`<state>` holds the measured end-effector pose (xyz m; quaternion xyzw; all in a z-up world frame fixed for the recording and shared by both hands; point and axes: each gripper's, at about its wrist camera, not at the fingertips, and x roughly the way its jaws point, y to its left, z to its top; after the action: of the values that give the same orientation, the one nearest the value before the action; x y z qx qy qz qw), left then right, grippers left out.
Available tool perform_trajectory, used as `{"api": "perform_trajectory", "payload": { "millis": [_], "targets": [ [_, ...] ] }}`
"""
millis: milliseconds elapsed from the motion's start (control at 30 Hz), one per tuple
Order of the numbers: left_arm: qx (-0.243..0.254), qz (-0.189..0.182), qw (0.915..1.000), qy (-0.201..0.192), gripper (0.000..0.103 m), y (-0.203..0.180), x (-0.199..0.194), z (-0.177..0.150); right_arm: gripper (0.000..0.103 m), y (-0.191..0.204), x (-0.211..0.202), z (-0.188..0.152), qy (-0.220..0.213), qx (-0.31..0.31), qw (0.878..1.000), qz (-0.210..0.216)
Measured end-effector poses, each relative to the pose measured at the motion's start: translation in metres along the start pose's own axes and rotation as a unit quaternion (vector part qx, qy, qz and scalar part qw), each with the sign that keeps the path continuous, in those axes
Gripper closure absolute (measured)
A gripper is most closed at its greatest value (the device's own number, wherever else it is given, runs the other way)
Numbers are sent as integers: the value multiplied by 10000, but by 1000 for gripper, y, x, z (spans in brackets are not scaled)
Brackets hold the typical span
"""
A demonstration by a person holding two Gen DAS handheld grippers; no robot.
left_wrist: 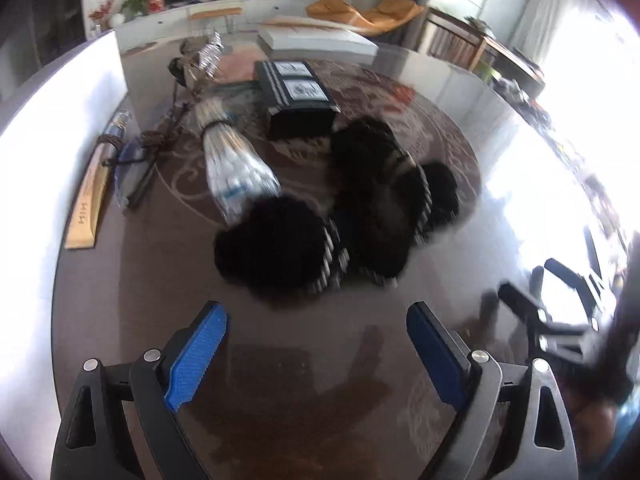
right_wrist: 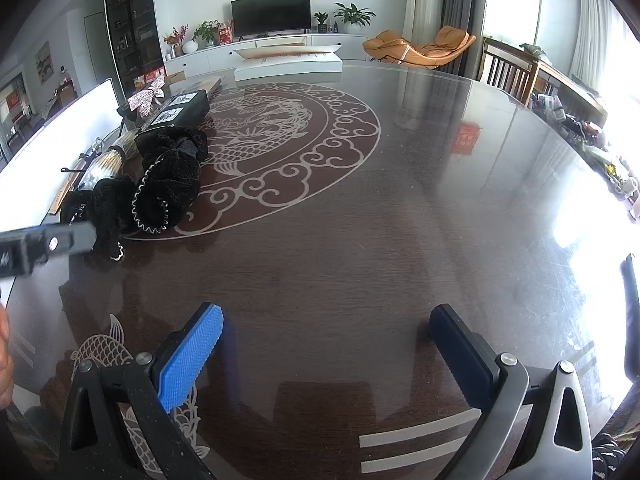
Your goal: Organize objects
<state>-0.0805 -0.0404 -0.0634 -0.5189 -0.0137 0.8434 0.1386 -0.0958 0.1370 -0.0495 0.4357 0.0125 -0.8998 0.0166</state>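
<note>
left gripper (left_wrist: 316,320) gapes empty before fluffy black scrunchies (left_wrist: 280,248), silver-edged.

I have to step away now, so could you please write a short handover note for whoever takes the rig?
Left gripper: open, empty, just short of the black fuzzy scrunchies.
Right gripper: open, empty, over bare table.
Things: scrunchies piled together; beside them a bundle of sticks in clear wrap, a dark box behind, a wooden piece near the table edge.
Done: nothing visibly sorted.
Left: probably pick up the scrunchies first, then group the rest.
</note>
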Motion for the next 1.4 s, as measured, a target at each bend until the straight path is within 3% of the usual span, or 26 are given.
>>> {"api": "perform_trajectory", "payload": {
  "millis": [133, 267, 400, 467, 600, 933, 1067, 1200, 1300, 1367, 1400],
  "targets": [
    [780, -113, 9968, 128, 11, -15, -22, -20, 0, 0, 0, 0, -1, 1, 10000, 1],
    [1217, -202, 9918, -345, 11, -23, -43, -6, 0, 0, 1, 0, -1, 0, 10000, -1],
    [1683, -352, 9830, -637, 11, -36, -38, 10, 0, 0, 0, 0, -2, 1, 10000, -1],
    [2049, -137, 9767, -622, 11, -46, -22, 15, 0, 0, 0, 0, -3, 1, 10000, -1],
    [2687, 904, 9551, -865, 11, -63, 5, 20, 0, 0, 0, 0, -5, 1, 10000, -1],
    [3155, 1128, 9384, -845, 10, -85, 29, 30, 0, 0, 0, 0, -5, 0, 10000, -1],
    [3152, 1080, 9391, -837, 10, -84, 32, 32, 0, 0, 0, 0, -5, 0, 10000, 0],
    [3062, 1031, 9429, -805, 1, -80, 35, 36, 0, 0, 0, 0, -5, -1, 10000, 0],
    [2887, 758, 9525, -601, 1, -74, 35, 40, 0, 0, 1, 0, -6, -1, 10000, 1],
    [2648, 426, 9623, -449, 14, -66, 32, 36, 0, 1, 1, 0, -6, -3, 10000, 4],
    [2530, 532, 9646, -518, 26, -63, 27, 32, 0, 0, 1, 0, -6, -1, 10000, 3]
  ]
}}
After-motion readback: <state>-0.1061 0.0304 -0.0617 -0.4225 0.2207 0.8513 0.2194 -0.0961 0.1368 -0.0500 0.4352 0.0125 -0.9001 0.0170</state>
